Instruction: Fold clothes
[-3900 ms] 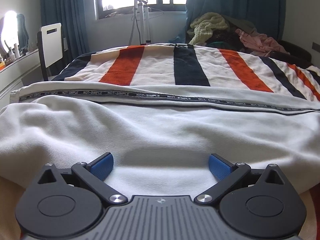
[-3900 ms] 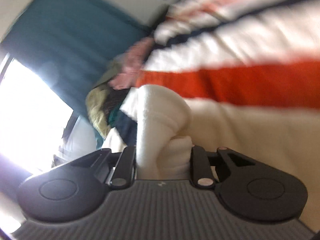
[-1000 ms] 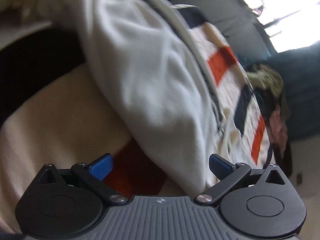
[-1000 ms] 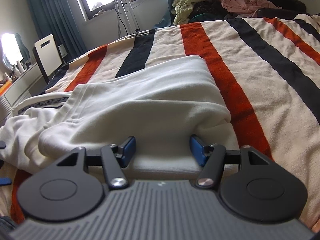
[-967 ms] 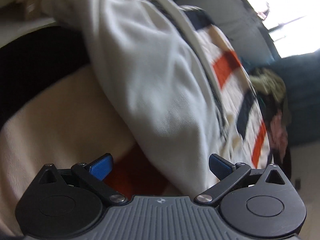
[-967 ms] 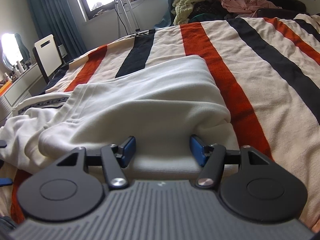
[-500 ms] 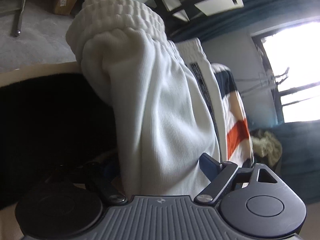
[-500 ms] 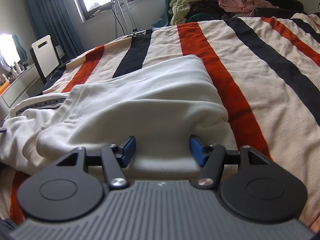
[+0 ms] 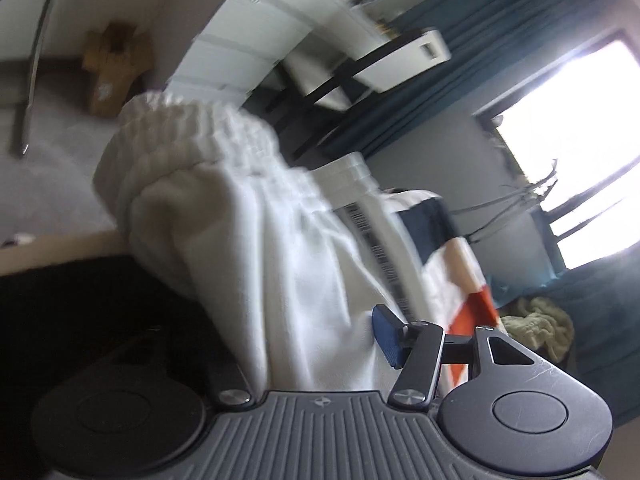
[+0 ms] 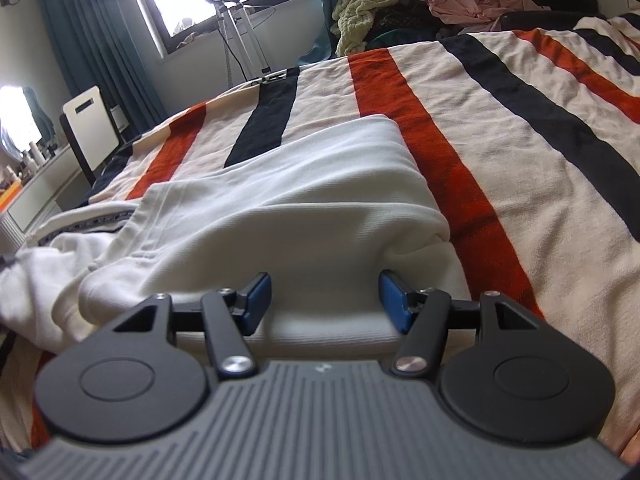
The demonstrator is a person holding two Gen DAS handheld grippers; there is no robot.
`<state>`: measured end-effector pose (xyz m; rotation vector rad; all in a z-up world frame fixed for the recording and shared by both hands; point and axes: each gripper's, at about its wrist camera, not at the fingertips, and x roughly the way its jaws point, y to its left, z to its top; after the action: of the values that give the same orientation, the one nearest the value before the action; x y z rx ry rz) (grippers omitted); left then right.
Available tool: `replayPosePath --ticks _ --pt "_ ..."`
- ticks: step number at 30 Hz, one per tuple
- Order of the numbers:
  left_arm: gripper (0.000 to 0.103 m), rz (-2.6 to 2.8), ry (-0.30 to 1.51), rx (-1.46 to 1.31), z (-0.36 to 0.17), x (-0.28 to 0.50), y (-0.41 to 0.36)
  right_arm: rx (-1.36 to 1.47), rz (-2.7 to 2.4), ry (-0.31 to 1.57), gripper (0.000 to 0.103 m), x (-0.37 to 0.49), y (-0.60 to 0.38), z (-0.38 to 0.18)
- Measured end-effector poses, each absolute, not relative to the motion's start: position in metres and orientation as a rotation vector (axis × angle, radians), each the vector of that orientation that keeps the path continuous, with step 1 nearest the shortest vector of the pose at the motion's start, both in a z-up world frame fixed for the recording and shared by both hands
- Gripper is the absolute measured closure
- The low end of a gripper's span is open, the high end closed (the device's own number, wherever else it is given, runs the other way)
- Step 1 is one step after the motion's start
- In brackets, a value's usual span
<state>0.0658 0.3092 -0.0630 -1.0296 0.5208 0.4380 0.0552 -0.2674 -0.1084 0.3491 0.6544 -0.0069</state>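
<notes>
The left claw (image 9: 316,356) has just been closing on the white trousers (image 9: 256,248) – seemingly gripping them; the right claw (image 10: 320,300) sits spread, unclenched, over them on the bed (image 10: 520,128).

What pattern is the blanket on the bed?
The blanket is cream with broad orange-red and navy stripes; the right wrist view shows it best.

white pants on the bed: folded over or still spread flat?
Folded over at least once: the white pants show a doubled layer with a rounded fold edge on the striped blanket. Their waistband end is bunched, not flat.
</notes>
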Motion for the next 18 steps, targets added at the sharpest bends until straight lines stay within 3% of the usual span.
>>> replayPosePath --ticks 2,7,14,18 --pt "0.037 0.427 0.503 -1.09 -0.07 0.06 0.317 0.338 -0.01 0.645 0.041 0.055 -0.266 -0.108" --pt "0.039 0.439 0.484 -1.039 -0.071 0.064 0.31 0.3 -0.005 0.658 0.041 0.06 -0.262 -0.118" --pt "0.087 0.467 0.413 -0.908 -0.058 0.056 0.302 0.276 -0.008 0.658 0.041 0.058 -0.26 -0.118" --pt "0.09 0.451 0.335 -0.77 -0.038 0.054 0.284 0.261 -0.01 0.662 0.041 0.058 -0.258 -0.118"
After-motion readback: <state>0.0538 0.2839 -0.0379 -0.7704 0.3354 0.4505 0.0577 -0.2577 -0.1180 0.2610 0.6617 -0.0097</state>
